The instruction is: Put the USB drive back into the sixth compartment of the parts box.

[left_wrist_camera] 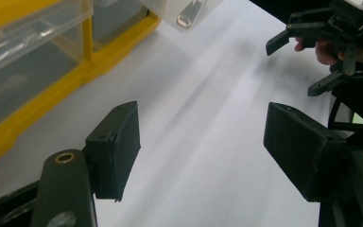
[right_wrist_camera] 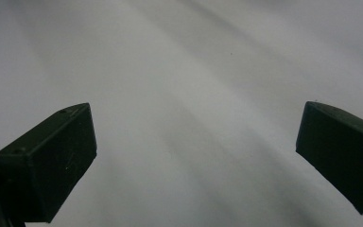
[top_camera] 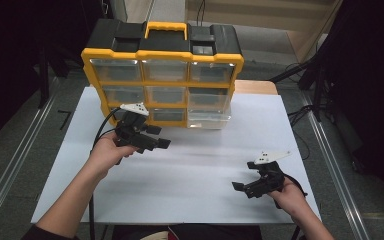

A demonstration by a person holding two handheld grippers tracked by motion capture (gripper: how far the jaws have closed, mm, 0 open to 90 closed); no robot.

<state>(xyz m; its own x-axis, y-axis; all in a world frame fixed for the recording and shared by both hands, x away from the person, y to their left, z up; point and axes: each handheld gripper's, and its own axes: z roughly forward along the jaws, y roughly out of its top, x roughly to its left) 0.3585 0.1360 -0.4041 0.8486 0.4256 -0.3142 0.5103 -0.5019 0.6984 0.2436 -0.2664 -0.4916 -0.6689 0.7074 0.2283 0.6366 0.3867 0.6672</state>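
A yellow and black organizer box [top_camera: 164, 75] with clear drawers stands upright at the back of the white table [top_camera: 200, 170]. Its bottom right drawer [top_camera: 209, 118] sticks out toward me. My left gripper [top_camera: 160, 136] hovers just in front of the box's lower left drawers, jaws open with nothing between them. In the left gripper view the left gripper [left_wrist_camera: 201, 118] frames bare table, with the box [left_wrist_camera: 42, 71] to its left. My right gripper [top_camera: 243, 189] rests low at the front right, pointing left, open and empty; its own view shows the right gripper [right_wrist_camera: 196, 113] over plain white surface.
In the left gripper view the pulled-out drawer [left_wrist_camera: 179, 12] shows at the top, and the right gripper [left_wrist_camera: 298, 66] with a hand behind it sits at the top right. Metal rails [top_camera: 10, 170] run along both sides of the table.
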